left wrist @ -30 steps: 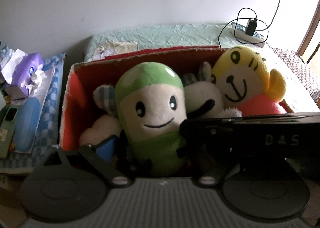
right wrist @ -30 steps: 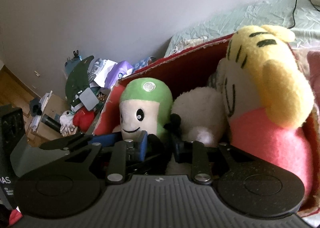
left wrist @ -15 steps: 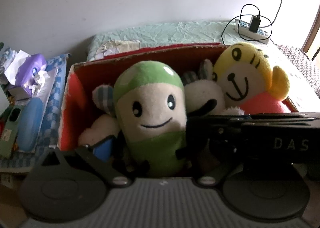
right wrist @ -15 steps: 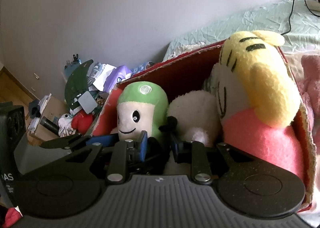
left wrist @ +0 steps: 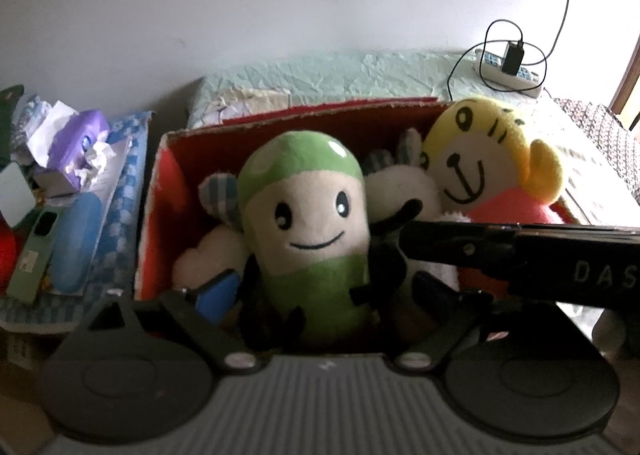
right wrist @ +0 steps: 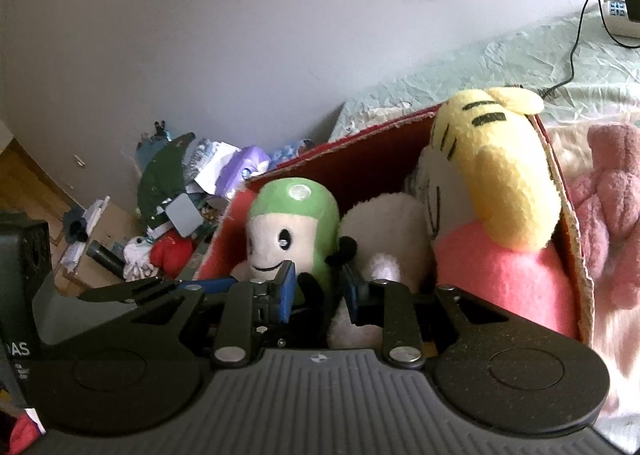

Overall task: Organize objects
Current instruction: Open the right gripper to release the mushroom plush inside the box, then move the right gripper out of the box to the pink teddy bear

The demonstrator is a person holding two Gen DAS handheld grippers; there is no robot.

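Left wrist view: left gripper (left wrist: 324, 295) fingers spread wide and have just been closing a little. The left blue pad (left wrist: 218, 293) is beside a small white plush, apart from the green plush (left wrist: 308, 239) that stands upright between the fingers. The right finger is mostly hidden behind a black bar marked DAS (left wrist: 520, 255), so contact on that side cannot be told; no pinch seen. The green plush sits in the front middle of the red box (left wrist: 160, 215), with a white plush (left wrist: 400, 191) touching its right side and a yellow plush (left wrist: 480, 159) at the box's right end. Right wrist view: right gripper (right wrist: 318, 289) pads (right wrist: 286, 291) are a narrow gap apart and have just been opening. A black plush limb (right wrist: 312, 291) is between them, near the left pad and clear of the right one, not pinched. Fingers reach into the box's near edge, between green and white plush. A pink plush (right wrist: 612, 215) lies outside the box on the right.
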